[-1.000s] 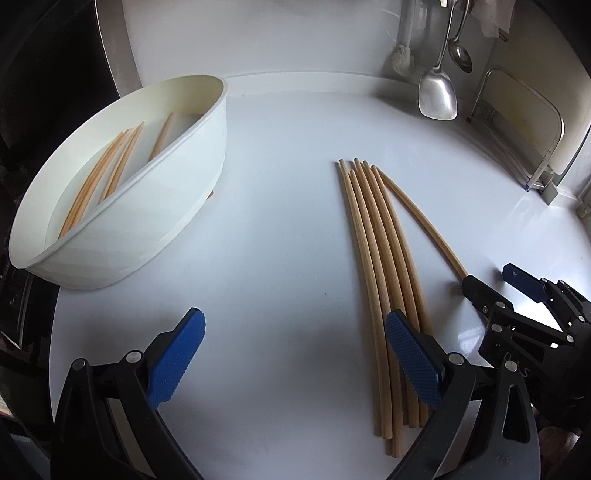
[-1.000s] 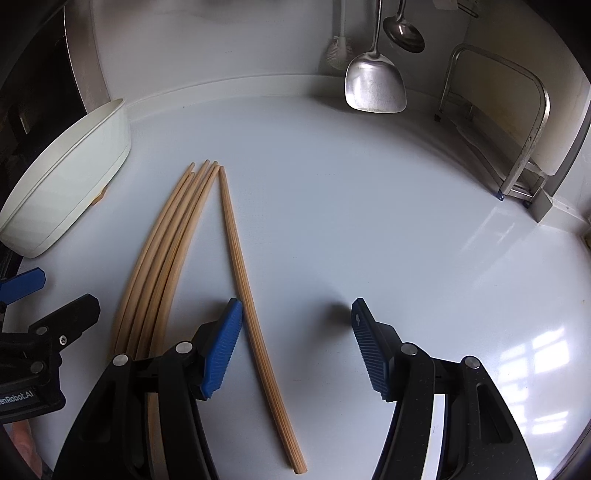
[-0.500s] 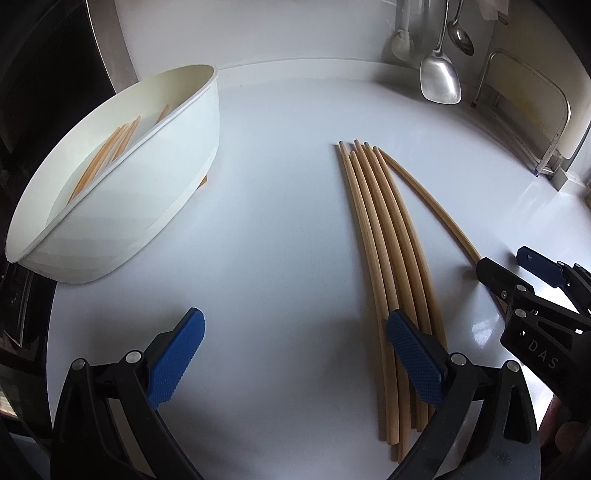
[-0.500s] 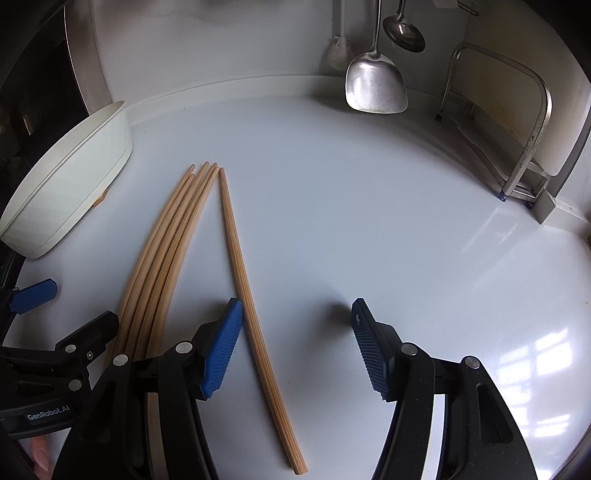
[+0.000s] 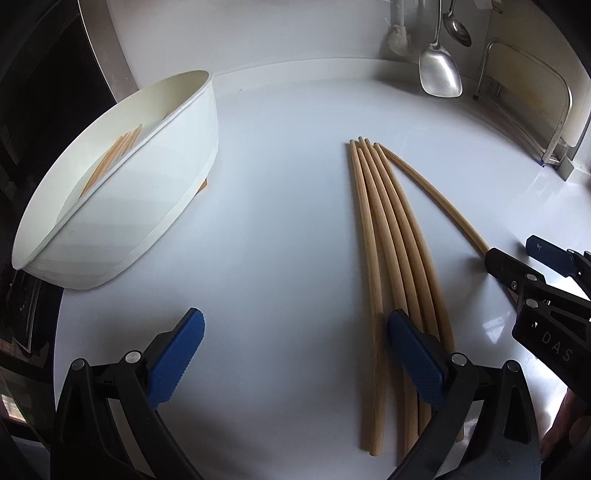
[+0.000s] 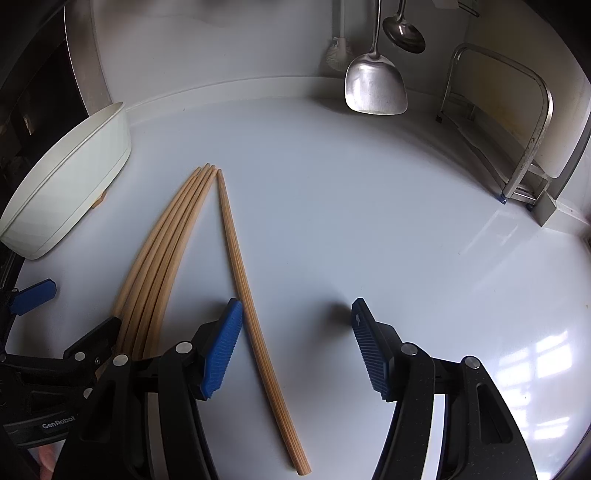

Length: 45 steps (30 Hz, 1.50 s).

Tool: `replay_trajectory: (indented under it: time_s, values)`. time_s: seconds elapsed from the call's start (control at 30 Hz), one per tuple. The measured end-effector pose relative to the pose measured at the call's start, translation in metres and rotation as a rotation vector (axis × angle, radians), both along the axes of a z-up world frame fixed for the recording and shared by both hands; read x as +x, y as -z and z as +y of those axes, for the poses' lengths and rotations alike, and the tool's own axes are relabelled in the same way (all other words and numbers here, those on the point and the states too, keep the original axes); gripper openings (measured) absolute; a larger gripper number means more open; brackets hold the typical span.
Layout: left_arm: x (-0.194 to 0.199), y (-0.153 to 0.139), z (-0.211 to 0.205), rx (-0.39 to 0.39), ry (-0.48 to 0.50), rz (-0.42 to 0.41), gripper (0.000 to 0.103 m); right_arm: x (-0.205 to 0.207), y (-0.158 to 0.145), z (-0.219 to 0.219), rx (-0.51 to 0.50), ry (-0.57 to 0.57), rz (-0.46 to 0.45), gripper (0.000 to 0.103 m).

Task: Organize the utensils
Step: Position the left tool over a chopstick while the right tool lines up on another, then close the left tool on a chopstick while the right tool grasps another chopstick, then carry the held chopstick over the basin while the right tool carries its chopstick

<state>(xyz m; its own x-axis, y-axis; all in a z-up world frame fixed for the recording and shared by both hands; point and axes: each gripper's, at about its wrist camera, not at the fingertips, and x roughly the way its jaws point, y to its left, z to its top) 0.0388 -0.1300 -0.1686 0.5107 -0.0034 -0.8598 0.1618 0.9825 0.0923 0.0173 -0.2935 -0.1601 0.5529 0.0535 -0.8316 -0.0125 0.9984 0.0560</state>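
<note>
On the white worktop [image 5: 288, 229] lie long wooden chopsticks. Seen from the left wrist, a bundle [image 5: 384, 236] of them runs from 12 toward 6 o'clock, tips close together at the far end, and one lone stick [image 5: 436, 195] splays off toward 4 o'clock. The left gripper [image 5: 295, 358] has its blue-padded fingers [image 5: 177, 358] spread wide with nothing between them; its right finger sits over the near part of the bundle, though whether it touches the sticks cannot be told.

In the right wrist view the lone stick [image 6: 251, 306] runs from 11 to 6 o'clock, passing just beside the right gripper's [image 6: 297, 347] left finger [image 6: 221, 350]. That gripper is also wide open and empty, low over the worktop. The bundle [image 6: 162, 258] lies at its 9 o'clock, its near end hidden behind the grippers.

A white oval tub [image 5: 122, 206] stands at 10 o'clock from the left gripper, with more chopsticks [image 5: 114, 155] lying inside it. At the back wall hang a steel spatula [image 6: 375, 86] and a ladle [image 6: 404, 33], beside a metal rack [image 6: 517, 125] at 2 o'clock.
</note>
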Motion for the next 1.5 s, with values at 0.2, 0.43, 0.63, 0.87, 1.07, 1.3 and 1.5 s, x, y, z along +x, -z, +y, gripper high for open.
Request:
replay_trajectory:
  time_s: [0.2,0.43,0.63,0.87,1.07,1.3,1.5]
  values:
    - [0.005,0.0,0.005,0.015,-0.023,-0.009,0.098,-0.001,0.0,0.0,-0.003,0.001,-0.002,0.059]
    - [0.019,-0.001,0.009,0.016,-0.054,-0.014,0.098,0.001,0.001,0.003,-0.013,-0.022,-0.013,0.059]
    - [0.021,-0.001,0.005,-0.014,-0.047,-0.013,0.09,-0.001,0.001,0.012,-0.015,-0.108,-0.014,0.055]
    - [0.017,-0.004,0.002,-0.095,-0.025,0.002,0.062,-0.006,0.0,0.017,-0.02,-0.146,-0.03,0.02]
    - [0.011,-0.008,-0.011,-0.092,0.03,-0.003,0.009,-0.006,-0.001,0.019,-0.015,-0.175,-0.028,0.007]
    - [0.007,-0.012,-0.006,-0.121,0.021,0.044,0.007,-0.006,-0.004,0.006,0.099,-0.129,0.01,0.006]
    - [-0.004,-0.041,0.0,-0.148,0.02,0.036,0.007,-0.011,-0.026,-0.002,0.146,-0.115,-0.002,0.006]
